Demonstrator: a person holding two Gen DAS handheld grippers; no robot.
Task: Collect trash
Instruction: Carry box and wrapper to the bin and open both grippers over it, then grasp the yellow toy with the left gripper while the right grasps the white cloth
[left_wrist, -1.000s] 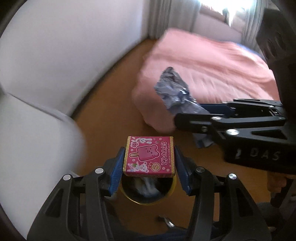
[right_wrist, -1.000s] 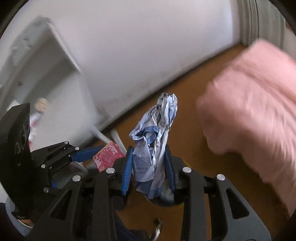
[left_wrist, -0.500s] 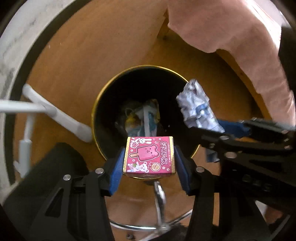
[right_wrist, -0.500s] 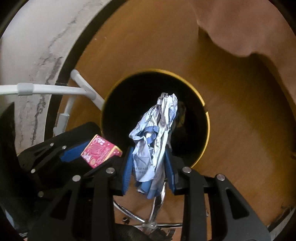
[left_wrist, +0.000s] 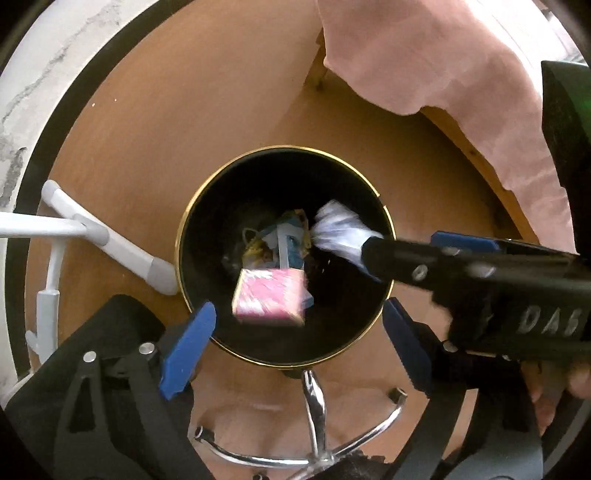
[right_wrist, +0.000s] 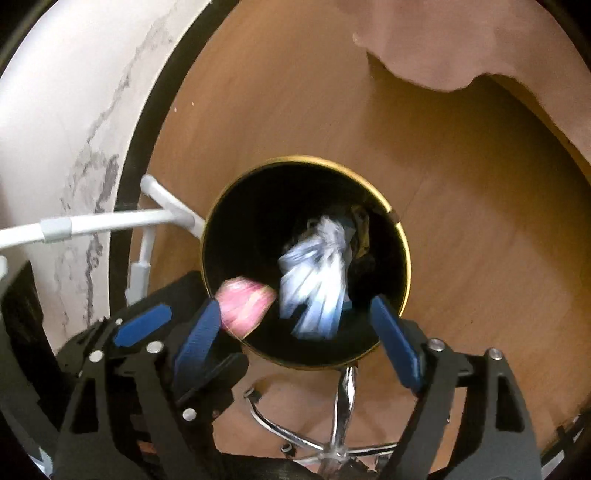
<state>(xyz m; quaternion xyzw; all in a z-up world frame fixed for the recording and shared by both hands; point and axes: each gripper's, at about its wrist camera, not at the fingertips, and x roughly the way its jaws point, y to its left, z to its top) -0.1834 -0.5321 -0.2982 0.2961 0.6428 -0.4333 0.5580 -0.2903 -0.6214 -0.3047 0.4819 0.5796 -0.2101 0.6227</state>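
Two claws hang over a wooden floor (left_wrist: 155, 122), both pointing steeply down. Ahead of them a pink bedspread (left_wrist: 436, 59) drapes across the upper right of both views, and a pale marbled wall (right_wrist: 62, 122) curves past on the left. Directly beneath the claws stands a black bin (left_wrist: 207, 225) with a gold rim, its mouth wide to the cameras, with earlier wrappers lying on its bottom. White tubular legs (left_wrist: 122, 251) of some frame touch the bin's left side, and a chrome chair base (left_wrist: 314, 410) spreads on the floor on the near side of the bin.

Left claw (left_wrist: 295, 332) has just been opening, its blue pads now spread far apart with nothing pressed between them. Between and just ahead of its fingers the pink candy box (left_wrist: 271, 295) is blurred, loose in the air within the bin's mouth. Right claw (right_wrist: 295, 332) has likewise just been opening and stands spread wide; the crumpled blue-and-white wrapper (right_wrist: 317, 280) is streaked with blur between its fingers, free of both pads, above the bin's dark interior.
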